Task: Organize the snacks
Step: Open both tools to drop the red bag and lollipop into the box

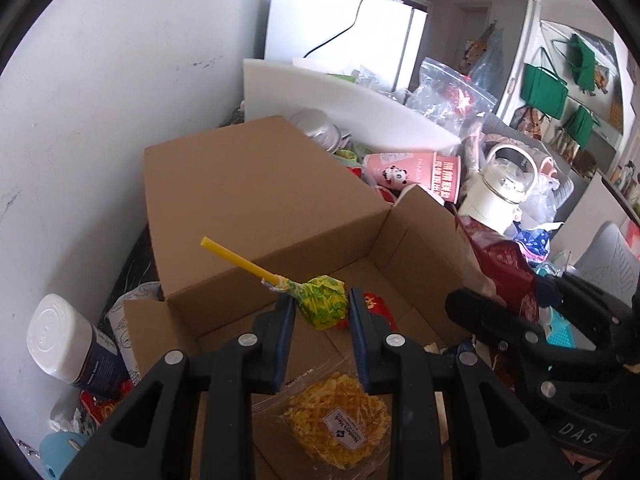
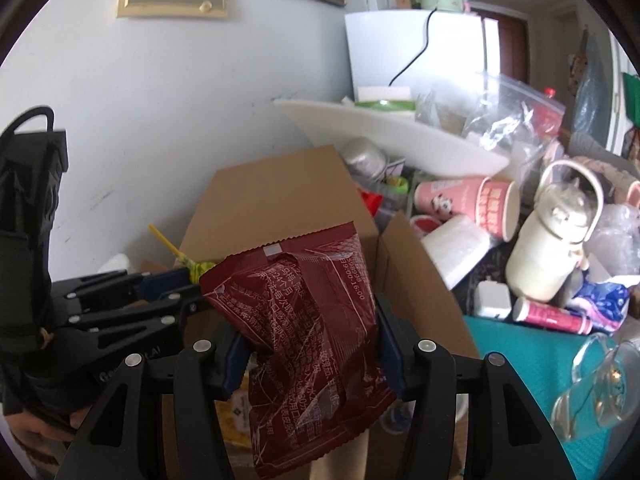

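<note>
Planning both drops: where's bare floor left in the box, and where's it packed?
Left gripper holds the lollipop, right gripper the red packet. Cardboard box: bare floor along the far and right walls, beyond the red wrapper. The near floor holds the yellow snack pack. Outside on the right, around the cream kettle, it's packed.

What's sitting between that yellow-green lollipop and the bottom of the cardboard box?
Only air, in the left wrist view. The left gripper holds the lollipop above the cardboard box floor, where a wrapped yellow snack lies.

One lollipop (image 1: 322,305), one red packet (image 2: 308,340)
</note>
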